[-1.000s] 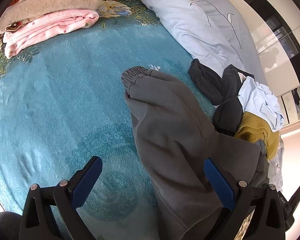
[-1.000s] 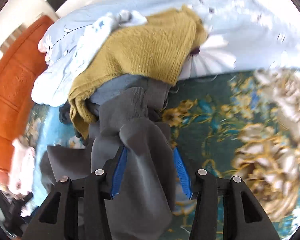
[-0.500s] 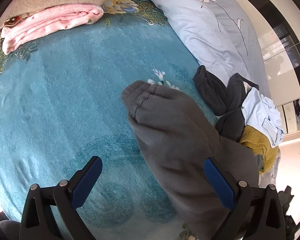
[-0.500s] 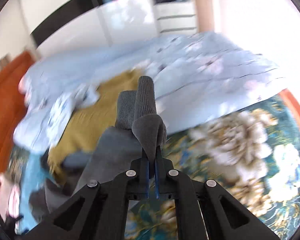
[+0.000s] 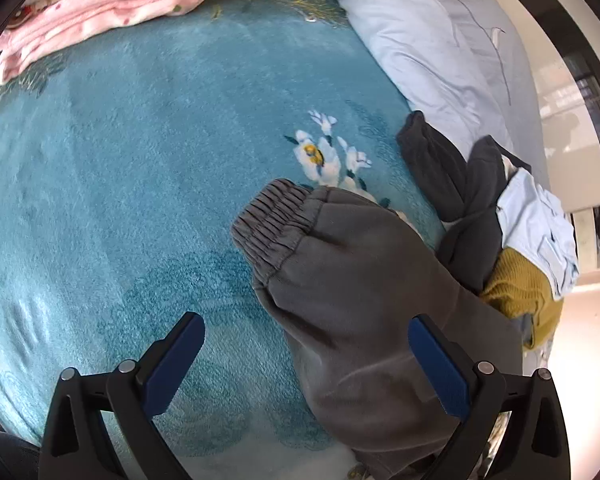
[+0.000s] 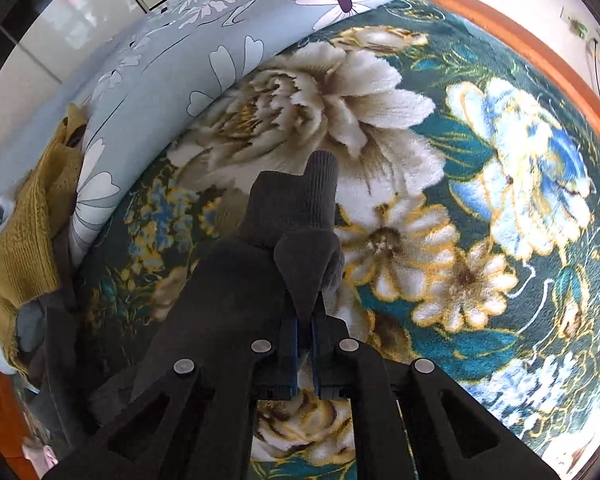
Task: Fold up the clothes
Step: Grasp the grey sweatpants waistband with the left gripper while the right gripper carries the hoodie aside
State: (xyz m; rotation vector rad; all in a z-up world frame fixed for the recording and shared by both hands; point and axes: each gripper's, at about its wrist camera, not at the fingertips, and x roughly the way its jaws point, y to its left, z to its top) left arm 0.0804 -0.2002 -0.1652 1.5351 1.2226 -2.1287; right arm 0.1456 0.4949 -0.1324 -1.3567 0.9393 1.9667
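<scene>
Low in the right wrist frame, my right gripper pinched the grey sweatpants, a cuffed end lifted clear, probably for spreading; at lower centre of the left frame, my left gripper hovered apart above the blue blanket.

The left gripper hangs with jaws spread wide, gripping nothing; the right gripper has its jaws pinched together on grey fabric.
</scene>
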